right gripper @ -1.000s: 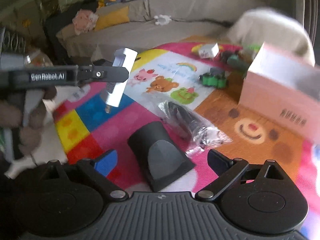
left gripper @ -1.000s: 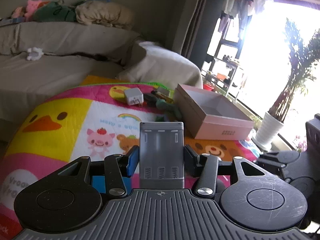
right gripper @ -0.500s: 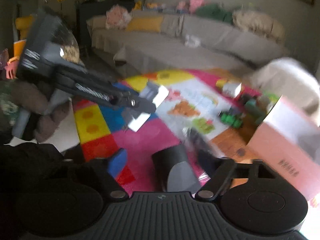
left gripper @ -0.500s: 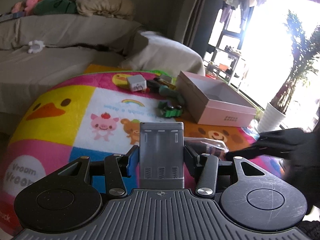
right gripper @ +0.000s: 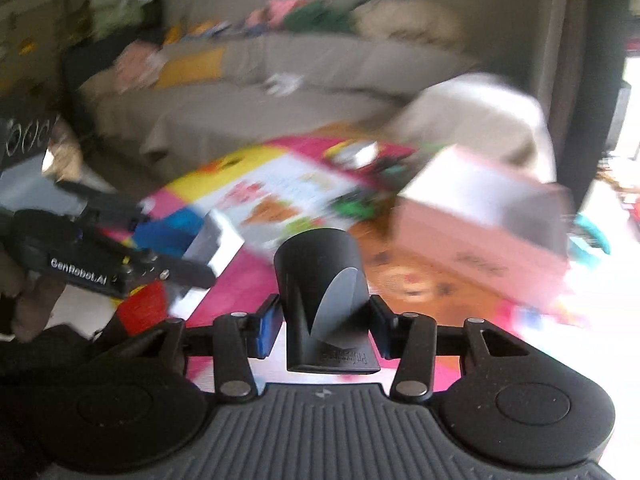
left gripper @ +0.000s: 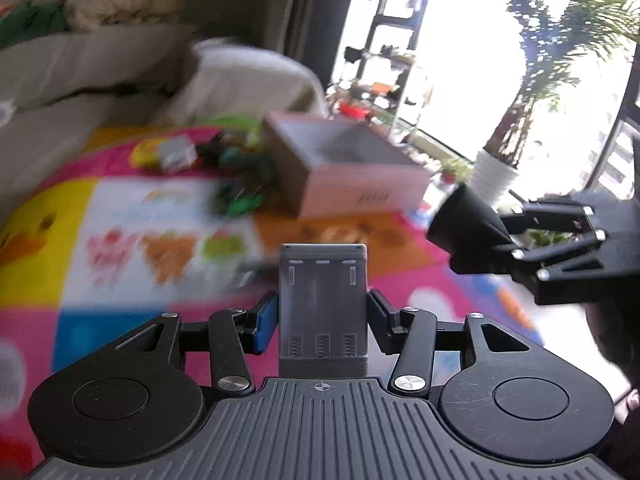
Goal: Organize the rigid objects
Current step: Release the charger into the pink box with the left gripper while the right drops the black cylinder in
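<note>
My left gripper (left gripper: 322,316) is shut on a grey battery charger (left gripper: 322,300) and holds it above the colourful play mat (left gripper: 100,200). It also shows in the right wrist view (right gripper: 188,268), with the charger (right gripper: 216,244). My right gripper (right gripper: 322,320) is shut on a black nozzle (right gripper: 320,280), lifted off the mat. The nozzle also shows in the left wrist view (left gripper: 466,226), with the right gripper (left gripper: 516,240) at the right. The open pink box (left gripper: 344,168) stands on the mat, also in the right wrist view (right gripper: 480,224).
Several small toys (left gripper: 236,196) and a white cube (left gripper: 176,154) lie on the mat left of the box. A grey sofa (right gripper: 280,92) runs behind. A potted plant (left gripper: 496,168) stands by the bright window. The views are blurred by motion.
My right gripper has closed on the black nozzle and lifted it off the mat. Both grippers have swung toward the pink box. The left still holds the charger.
</note>
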A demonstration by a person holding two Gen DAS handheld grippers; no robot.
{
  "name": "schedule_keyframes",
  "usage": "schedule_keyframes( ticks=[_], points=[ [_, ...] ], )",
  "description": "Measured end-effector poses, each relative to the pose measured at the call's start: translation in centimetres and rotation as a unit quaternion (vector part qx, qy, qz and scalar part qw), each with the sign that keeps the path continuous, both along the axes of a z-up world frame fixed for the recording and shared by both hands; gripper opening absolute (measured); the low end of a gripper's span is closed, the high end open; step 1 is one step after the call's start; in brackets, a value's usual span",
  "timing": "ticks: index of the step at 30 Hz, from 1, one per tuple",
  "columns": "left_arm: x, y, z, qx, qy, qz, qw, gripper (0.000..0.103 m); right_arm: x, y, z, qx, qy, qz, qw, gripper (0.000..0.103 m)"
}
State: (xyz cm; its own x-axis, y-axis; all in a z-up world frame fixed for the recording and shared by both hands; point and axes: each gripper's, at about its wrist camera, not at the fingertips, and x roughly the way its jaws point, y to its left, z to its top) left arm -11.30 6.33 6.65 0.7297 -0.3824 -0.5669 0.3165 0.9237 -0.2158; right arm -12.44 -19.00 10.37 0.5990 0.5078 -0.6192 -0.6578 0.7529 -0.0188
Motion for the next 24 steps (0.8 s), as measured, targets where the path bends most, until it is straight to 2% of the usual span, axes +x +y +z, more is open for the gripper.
schedule_keyframes(
  ticks=[5,7,8,9,11,13,17,21,24],
  points=[
    [6.4,-4.5,6.4,0.023,-0.082,-0.025,0.9961,0.053,-0.3,-5.2,1.2,0.027,-0.048,-0.095,0.994,0.046],
    [9.9,-6.2,8.2,0.024,-0.107,-0.016,0.9938,0.054,-0.1,-6.9,1.2,0.04,-0.054,-0.12,0.991,0.046],
    [11.8,-7.1,8.7,0.021,-0.106,-0.006,0.9941,0.053,0.4,-7.4,1.0,0.045,-0.053,-0.131,0.989,0.046],
    [14.3,-7.8,8.8,0.012,-0.086,0.003,0.9962,0.052,0.8,-7.8,0.7,0.049,-0.051,-0.142,0.987,0.046],
    [18.0,-8.4,7.9,-0.02,-0.044,0.0,0.9988,0.052,1.8,-8.5,0.3,0.055,-0.042,-0.169,0.983,0.046],
    [20.1,-8.7,6.6,-0.032,-0.023,-0.001,0.9992,0.052,2.5,-9.2,-0.5,0.059,-0.033,-0.189,0.98,0.046],
    [19.7,-7.3,4.6,-0.032,-0.033,0.003,0.9989,0.052,2.9,-9.8,-2.4,0.045,-0.025,-0.214,0.976,0.046],
    [15.6,-4.2,2.2,-0.03,-0.035,0.005,0.9989,0.052,4.1,-9.9,-3.1,0.056,-0.006,-0.219,0.974,0.046],
    [12.1,-1.5,0.2,-0.019,-0.036,0.02,0.999,0.052,5.5,-9.2,-2.4,0.07,-0.009,-0.216,0.974,0.046]
  ],
)
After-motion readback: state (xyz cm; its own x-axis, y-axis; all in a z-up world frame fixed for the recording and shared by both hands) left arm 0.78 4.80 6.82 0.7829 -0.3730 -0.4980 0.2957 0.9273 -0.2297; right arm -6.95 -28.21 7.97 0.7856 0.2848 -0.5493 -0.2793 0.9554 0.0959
